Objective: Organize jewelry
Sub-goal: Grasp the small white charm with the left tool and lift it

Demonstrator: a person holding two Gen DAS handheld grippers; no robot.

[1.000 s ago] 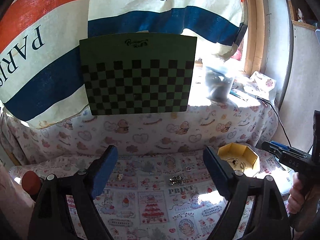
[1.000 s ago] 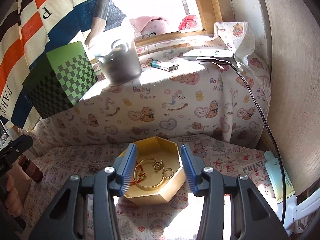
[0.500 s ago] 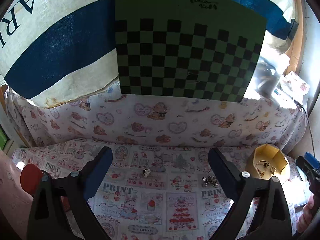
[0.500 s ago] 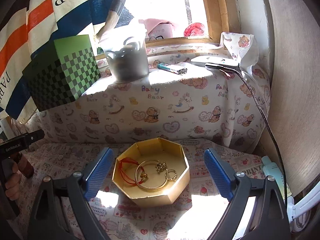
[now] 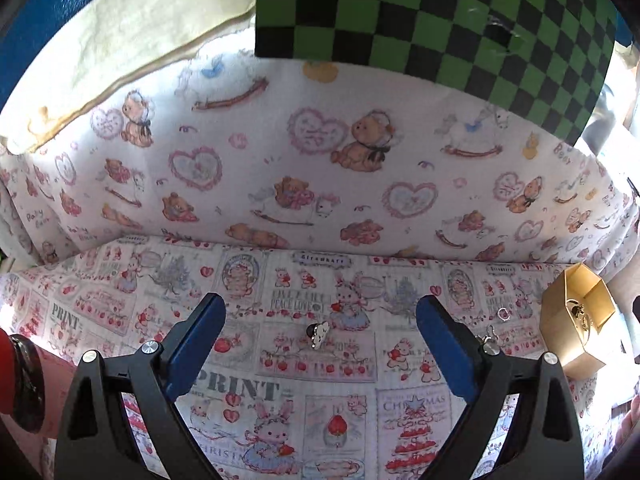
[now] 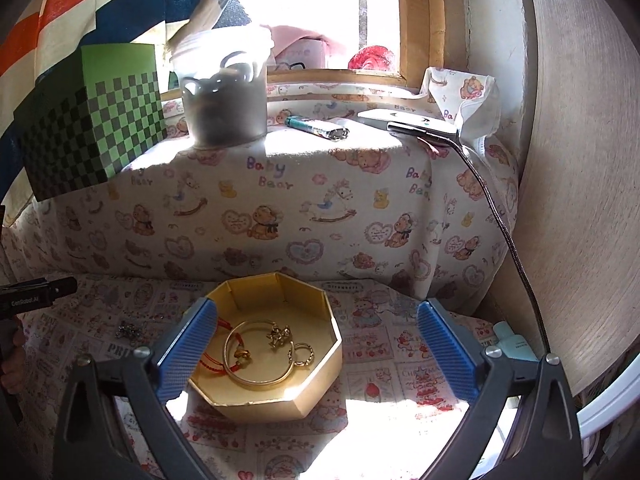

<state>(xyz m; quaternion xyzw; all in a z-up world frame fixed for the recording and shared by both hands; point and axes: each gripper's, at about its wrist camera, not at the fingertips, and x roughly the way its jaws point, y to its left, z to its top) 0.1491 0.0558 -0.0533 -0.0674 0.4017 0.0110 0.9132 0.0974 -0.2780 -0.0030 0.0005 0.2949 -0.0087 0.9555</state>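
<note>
We see open printed cloth around the small charm (image 5: 319,333) between the wide-spread left fingers (image 5: 440,340), cloth-draped step (image 5: 320,184) walling the back, gold box (image 6: 276,344) between the right fingers (image 6: 188,354), cable (image 6: 516,248) and wood panel (image 6: 580,160) crowding right

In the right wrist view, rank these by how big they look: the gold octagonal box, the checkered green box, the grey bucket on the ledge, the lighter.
1. checkered green box
2. gold octagonal box, close to the green box in apparent size, and nearer the camera, so this order is unsure
3. grey bucket
4. lighter, clearly smallest
</note>
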